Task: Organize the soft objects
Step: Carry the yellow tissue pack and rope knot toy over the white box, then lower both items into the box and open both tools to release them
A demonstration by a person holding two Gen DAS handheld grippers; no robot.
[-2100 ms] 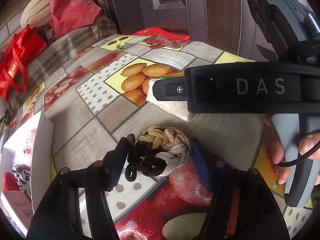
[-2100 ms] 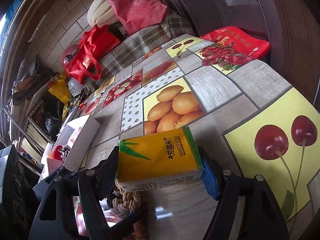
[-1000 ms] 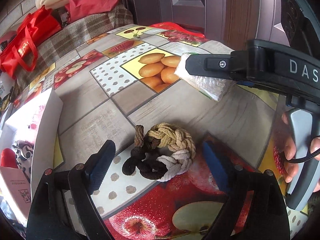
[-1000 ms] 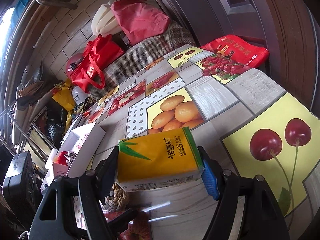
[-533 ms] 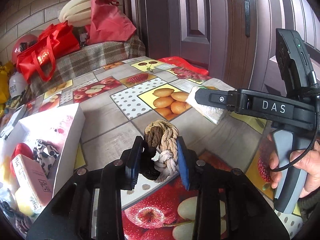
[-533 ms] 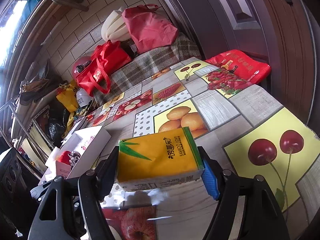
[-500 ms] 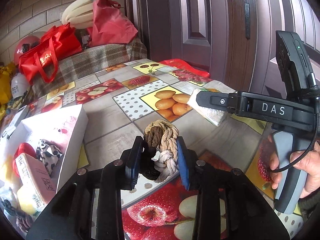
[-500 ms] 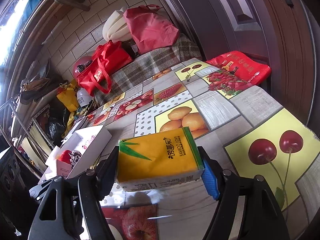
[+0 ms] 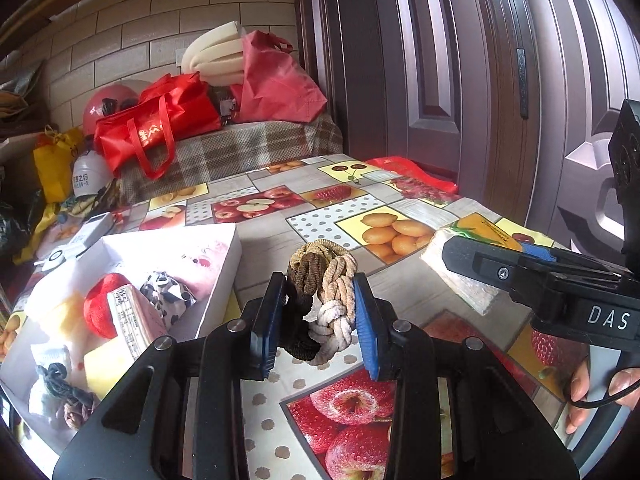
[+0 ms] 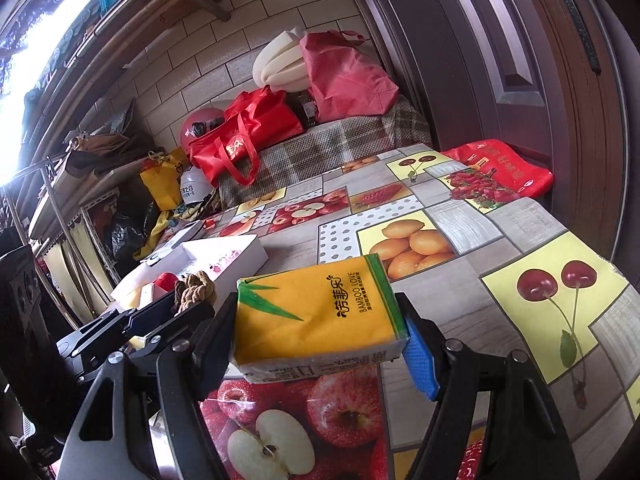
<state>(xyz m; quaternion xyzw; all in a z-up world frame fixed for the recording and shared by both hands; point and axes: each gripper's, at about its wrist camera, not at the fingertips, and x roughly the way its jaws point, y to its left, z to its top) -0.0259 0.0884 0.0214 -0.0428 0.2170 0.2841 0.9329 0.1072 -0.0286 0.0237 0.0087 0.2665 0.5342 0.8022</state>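
The left gripper [image 9: 320, 316] is clamped on a braided rope knot [image 9: 326, 292], lifted off the table. The right gripper [image 10: 320, 332] squeezes a yellow tissue pack [image 10: 316, 312], held level alongside.

The white box [image 9: 208, 248] runs off the left wrist view's left edge.
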